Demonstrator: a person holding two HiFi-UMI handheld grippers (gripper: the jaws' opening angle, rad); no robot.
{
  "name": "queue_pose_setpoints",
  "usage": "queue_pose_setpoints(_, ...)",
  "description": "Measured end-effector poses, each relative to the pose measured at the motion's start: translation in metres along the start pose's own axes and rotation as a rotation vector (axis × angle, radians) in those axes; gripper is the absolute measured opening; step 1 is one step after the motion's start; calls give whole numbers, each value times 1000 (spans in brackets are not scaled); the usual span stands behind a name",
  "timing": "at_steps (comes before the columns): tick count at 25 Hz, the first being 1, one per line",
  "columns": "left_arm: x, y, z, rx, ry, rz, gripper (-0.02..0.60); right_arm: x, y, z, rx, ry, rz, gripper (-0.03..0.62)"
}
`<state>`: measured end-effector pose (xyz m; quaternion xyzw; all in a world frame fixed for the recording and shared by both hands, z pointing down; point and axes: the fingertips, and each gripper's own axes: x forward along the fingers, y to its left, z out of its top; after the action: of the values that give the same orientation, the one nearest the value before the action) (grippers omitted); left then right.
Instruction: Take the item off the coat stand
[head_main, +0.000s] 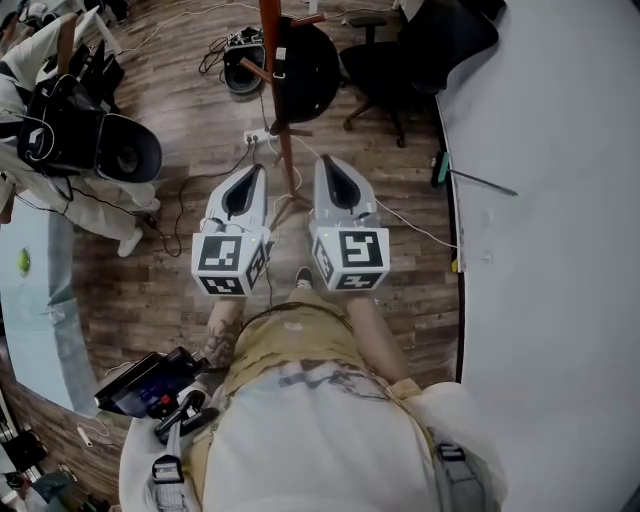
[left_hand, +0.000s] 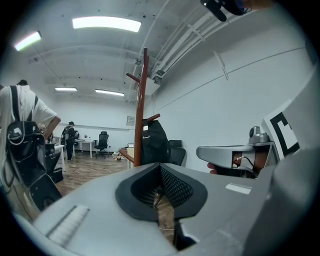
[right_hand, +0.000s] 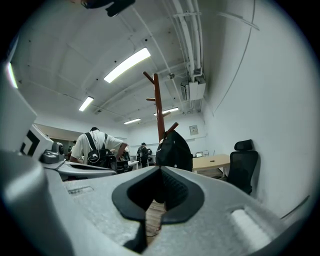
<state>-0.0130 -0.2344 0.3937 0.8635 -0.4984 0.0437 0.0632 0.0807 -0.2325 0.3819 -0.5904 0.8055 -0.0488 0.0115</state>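
Hanging black fabric backpack (head_main: 305, 65), brown wooden coat stand (head_main: 270, 30)
Judged soft, light; top loop was favoured; left gripper (head_main: 257, 170) and right gripper (head_main: 322, 162) were closed, empty.

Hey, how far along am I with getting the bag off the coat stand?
Nothing done yet: the black bag hangs on the coat stand. The left gripper and right gripper are both shut and empty, short of it. Left: reach in, grip the bag, lift it off.

1 coat stand (head_main: 271, 40), 1 blk bag (head_main: 310, 70), 2 grippers: L gripper (head_main: 257, 169), R gripper (head_main: 322, 161)
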Motion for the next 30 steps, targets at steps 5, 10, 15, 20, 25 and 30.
queue_pose_setpoints(5, 23, 2, -1, 3, 25, 14, -2, 21, -15, -2, 10, 15, 22, -1)
queue_pose_setpoints(10, 39, 13, -3, -6, 36, 41, -2, 41, -22, -5, 11, 24, 37, 0)
queue_pose_setpoints(15, 50, 18, -4, -17, 36, 44, -2, 51, -26, -2, -5, 24, 31, 0)
queue_pose_setpoints(20, 57, 30, 7, -21, 7, 21, -2, 64, -20, 11, -34, -3, 14, 0)
queue_pose_setpoints(25, 71, 48, 28, -24, -17, -2, -2, 85, -14, 36, -70, -42, 1, 0)
queue_pose_setpoints(30, 83, 68, 37, -24, -26, -18, -2, 109, -16, 51, -92, -74, -33, 23)
